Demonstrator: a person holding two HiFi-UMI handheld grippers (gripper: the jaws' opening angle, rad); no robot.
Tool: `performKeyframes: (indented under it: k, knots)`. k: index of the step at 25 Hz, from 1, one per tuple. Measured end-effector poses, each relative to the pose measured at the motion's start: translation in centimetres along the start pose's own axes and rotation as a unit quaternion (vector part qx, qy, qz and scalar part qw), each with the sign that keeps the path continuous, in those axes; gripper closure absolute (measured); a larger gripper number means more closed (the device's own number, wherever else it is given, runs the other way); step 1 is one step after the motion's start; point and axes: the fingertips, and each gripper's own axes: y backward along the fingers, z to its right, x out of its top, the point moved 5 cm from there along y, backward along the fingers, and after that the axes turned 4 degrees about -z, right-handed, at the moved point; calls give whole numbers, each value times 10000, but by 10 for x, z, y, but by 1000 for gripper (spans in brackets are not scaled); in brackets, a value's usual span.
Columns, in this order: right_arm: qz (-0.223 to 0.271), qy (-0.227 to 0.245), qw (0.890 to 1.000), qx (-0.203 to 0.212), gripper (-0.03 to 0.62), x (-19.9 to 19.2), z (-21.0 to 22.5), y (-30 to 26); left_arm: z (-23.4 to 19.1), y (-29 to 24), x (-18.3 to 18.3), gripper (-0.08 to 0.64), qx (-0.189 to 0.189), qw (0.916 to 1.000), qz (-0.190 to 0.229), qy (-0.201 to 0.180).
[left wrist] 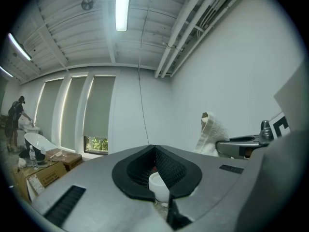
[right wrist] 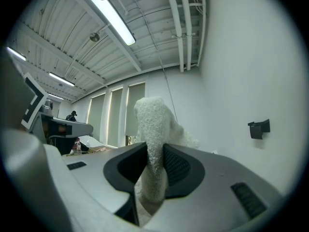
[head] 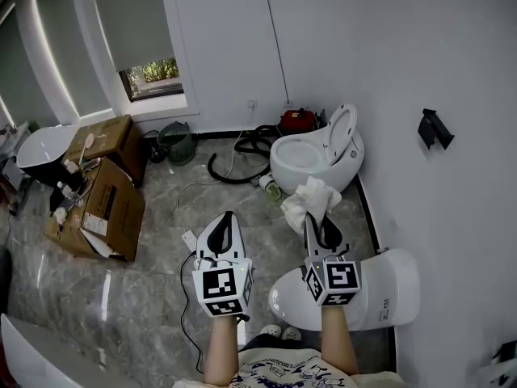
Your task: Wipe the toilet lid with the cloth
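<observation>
Holding up a white cloth [head: 309,200] above the near toilet lid [head: 287,296].
Pinching it tight with the right claw [head: 317,221]; squeezing nothing with the left claw [head: 228,215], jaws together, just to the left. Farther off, an open cardboard box [head: 113,204] with small things poking out.

White-walled showroom, grey marble floor.
White wall [head: 404,55] with a black bracket [head: 435,128]; blind half down over the window [head: 151,78]; cardboard boxes [head: 105,200], green bucket [head: 176,142], black hose [head: 234,168] on the glossy floor [head: 161,241]; ceiling tube light [left wrist: 123,6] on.
</observation>
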Motion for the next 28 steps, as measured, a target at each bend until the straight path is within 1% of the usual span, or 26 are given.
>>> performKeyframes:
  k: [7,28]
  knots:
    - [13,-56,10000,-63,502,1,6,-1,-1,-2,1,557,-8,10000,-6,1]
    - [-13,7,9999,-133,502,0,14,-10,-7,-10,-2,557,94,10000,-23,13]
